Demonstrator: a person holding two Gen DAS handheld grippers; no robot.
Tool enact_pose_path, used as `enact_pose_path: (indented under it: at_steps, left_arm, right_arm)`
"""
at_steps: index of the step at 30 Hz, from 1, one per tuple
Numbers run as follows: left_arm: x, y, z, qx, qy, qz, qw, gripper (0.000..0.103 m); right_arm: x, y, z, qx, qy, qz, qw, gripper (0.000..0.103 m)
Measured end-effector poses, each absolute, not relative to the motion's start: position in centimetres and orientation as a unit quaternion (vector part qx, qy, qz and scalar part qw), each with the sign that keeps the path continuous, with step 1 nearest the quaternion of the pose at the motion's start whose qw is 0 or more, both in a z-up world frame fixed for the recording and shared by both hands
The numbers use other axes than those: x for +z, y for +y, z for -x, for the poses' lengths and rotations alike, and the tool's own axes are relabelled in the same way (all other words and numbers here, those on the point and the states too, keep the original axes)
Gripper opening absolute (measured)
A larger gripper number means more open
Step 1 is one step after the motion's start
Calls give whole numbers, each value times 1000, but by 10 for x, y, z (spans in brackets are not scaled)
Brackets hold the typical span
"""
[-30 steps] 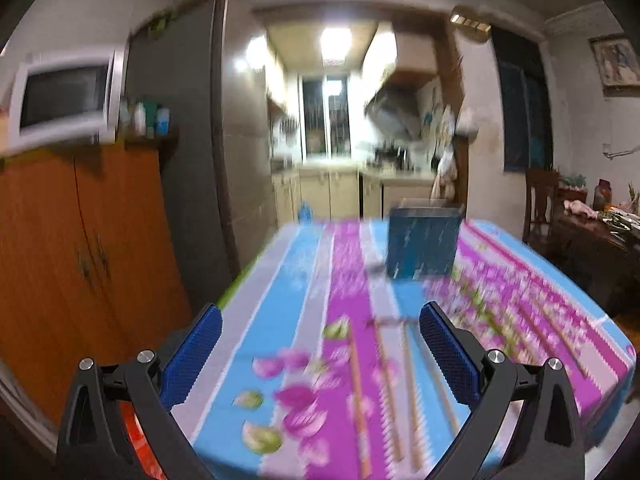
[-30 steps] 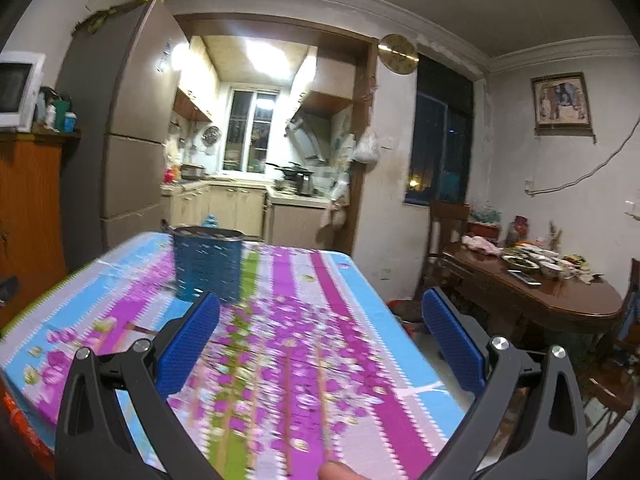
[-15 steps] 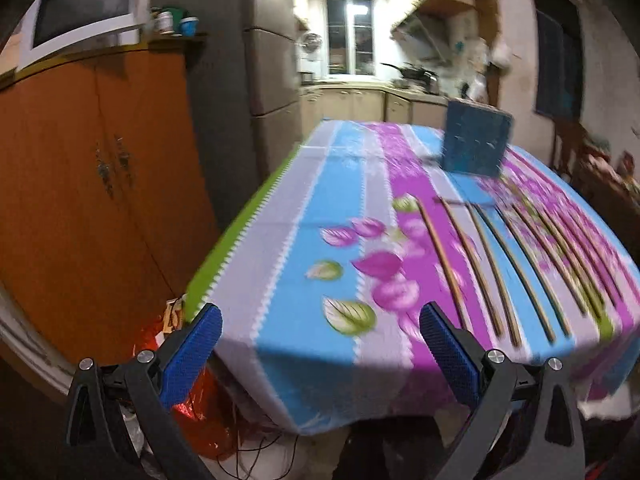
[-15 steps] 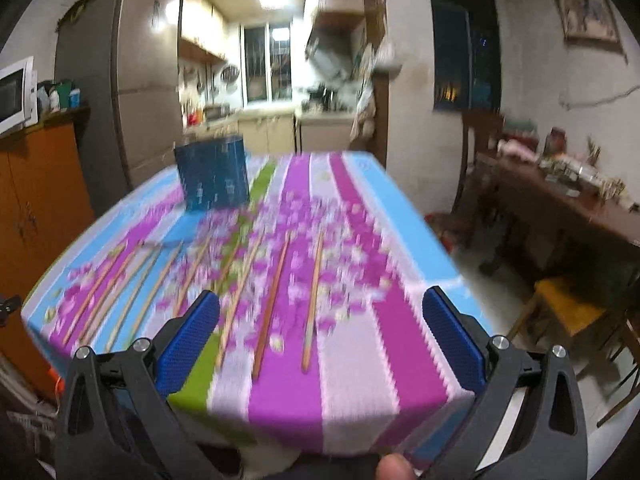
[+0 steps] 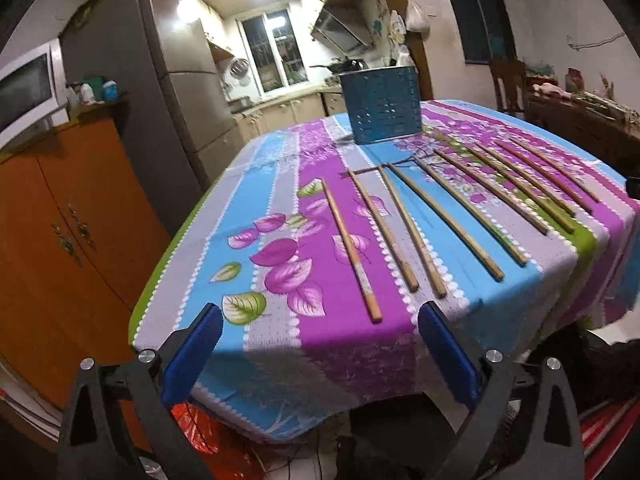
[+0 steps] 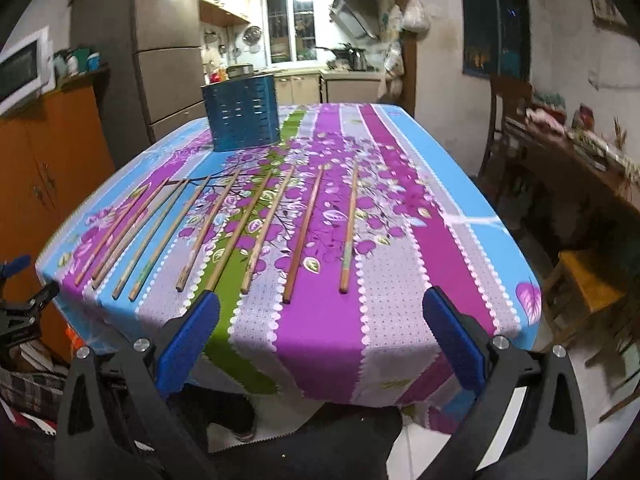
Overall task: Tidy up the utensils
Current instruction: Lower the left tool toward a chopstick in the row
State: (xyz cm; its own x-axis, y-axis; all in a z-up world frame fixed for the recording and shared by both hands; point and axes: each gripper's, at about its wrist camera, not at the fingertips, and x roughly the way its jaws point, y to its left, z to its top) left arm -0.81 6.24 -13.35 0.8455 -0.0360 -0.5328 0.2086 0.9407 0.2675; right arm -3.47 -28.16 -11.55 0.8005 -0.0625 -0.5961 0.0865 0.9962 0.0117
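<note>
Nearest the cameras, the left gripper (image 5: pixel 320 346) is hanging just off the near table edge with its blue-padded jaws standing wide and nothing between them. The right gripper (image 6: pixel 320 334) is doing likewise; its jaws have just been closing a little, yet they are standing wide with only tablecloth showing between them. Neither is touching anything, which suggests both are lining up for a first pick.

Beyond the pads, the table's striped, floral-printed cloth in blue, purple, grey and green (image 6: pixel 460 240) is draping over the near edge. On it, a row of long, thin wooden chopsticks (image 5: pixel 412 224) is lying flat, side by side and mostly apart, thick ends towards the person and tips pointing towards twelve o'clock. Spread singly like this, each stick is probably offering room for the pads on either side. From the right wrist view, the rightmost stick is lying at about twelve o'clock and the rest are fanning off towards ten.

Farther off, near the table's far end, the blue perforated rectangular utensil holder (image 6: pixel 242 112) is standing upright with its mouth open, likely the place the sticks are bound for. No stick is showing above its rim.
</note>
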Motion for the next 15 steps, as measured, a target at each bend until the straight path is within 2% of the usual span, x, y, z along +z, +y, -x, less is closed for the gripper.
enact_pose_path:
  at_steps: [1, 2, 5, 7, 8, 10, 13, 15]
  left_arm:
    - [-135, 62, 7, -64, 267, -159, 948, 97]
    - [-136, 61, 4, -65, 266, -157, 949, 90]
    - [-142, 62, -4, -86, 281, -144, 945, 77]
    - [-148, 62, -8, -98, 293, -136, 941, 62]
    - [-153, 62, -11, -110, 305, -129, 937, 56]
    - [-156, 62, -12, -118, 305, -122, 937, 51]
    - [-159, 60, -11, -124, 297, -121, 939, 47]
    - [-161, 61, -11, -133, 292, -115, 940, 40]
  right_arm:
    - [-116, -278, 36, -36, 309, -9, 950, 86]
    - [-117, -274, 36, -33, 307, -3, 951, 84]
    - [-120, -266, 36, -18, 305, 4, 952, 68]
    - [-123, -258, 36, -2, 306, 12, 952, 52]
    - [-124, -253, 36, 4, 305, 17, 952, 48]
    - [-126, -242, 36, 23, 303, 35, 952, 37]
    - [-129, -230, 36, 29, 300, 62, 952, 26]
    - [-133, -223, 36, 30, 297, 76, 951, 20]
